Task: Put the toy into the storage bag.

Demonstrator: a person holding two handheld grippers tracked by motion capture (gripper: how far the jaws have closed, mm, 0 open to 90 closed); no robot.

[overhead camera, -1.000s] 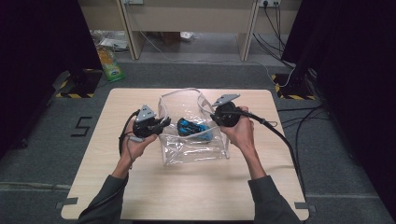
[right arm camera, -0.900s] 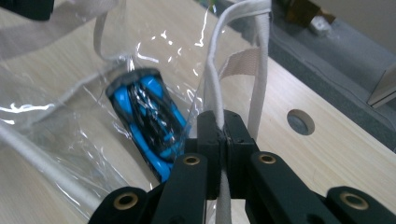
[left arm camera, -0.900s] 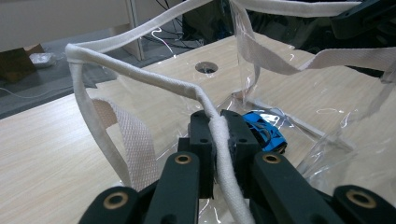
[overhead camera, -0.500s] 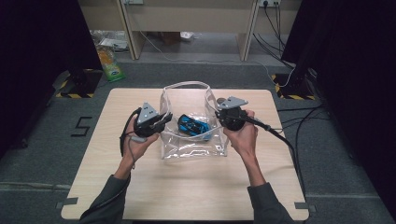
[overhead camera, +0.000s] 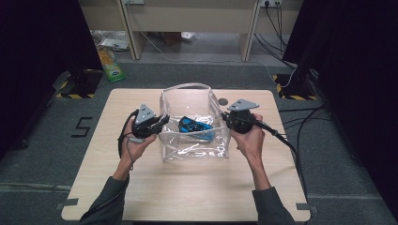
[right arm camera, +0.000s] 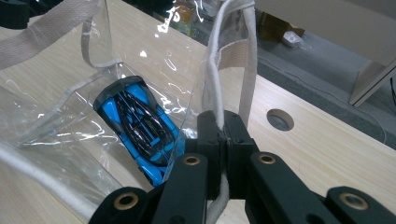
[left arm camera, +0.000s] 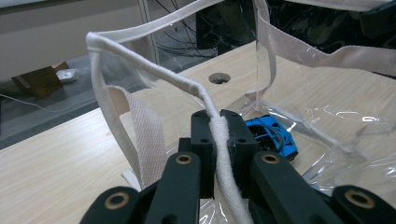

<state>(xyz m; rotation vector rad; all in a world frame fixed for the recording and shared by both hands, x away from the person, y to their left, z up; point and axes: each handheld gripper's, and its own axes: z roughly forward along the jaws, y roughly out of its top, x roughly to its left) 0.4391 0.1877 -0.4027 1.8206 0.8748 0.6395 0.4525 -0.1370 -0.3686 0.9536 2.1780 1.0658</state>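
Bag: a clear plastic tote bag (overhead camera: 195, 136) with white webbing handles is stood near the middle of the desk (overhead camera: 187, 187), its mouth held open.
Left gripper (overhead camera: 159, 123): the jaws are closed on the corded rim (left arm camera: 219, 140) at the bag's left side, which is seen running between them in the left gripper view.
Right gripper (overhead camera: 225, 118): the jaws are clamped on the rim at the bag's right side, beside a handle strap (right arm camera: 245, 65).
Purpose of the hold: the two sides appear to be drawn apart so that the soft bag is kept upright and open; this is judged, not seen.
Contents: a blue and black toy car (overhead camera: 196, 127) is lain on the bag's floor, towards its far side.
Surroundings: a round cable hole (overhead camera: 222, 101) is set in the desk towards its far edge, just beside the bag's right corner.
Obstacles: the near half of the desk is left bare; each gripper's cable is trailed over the desk edges, apart from the bag.
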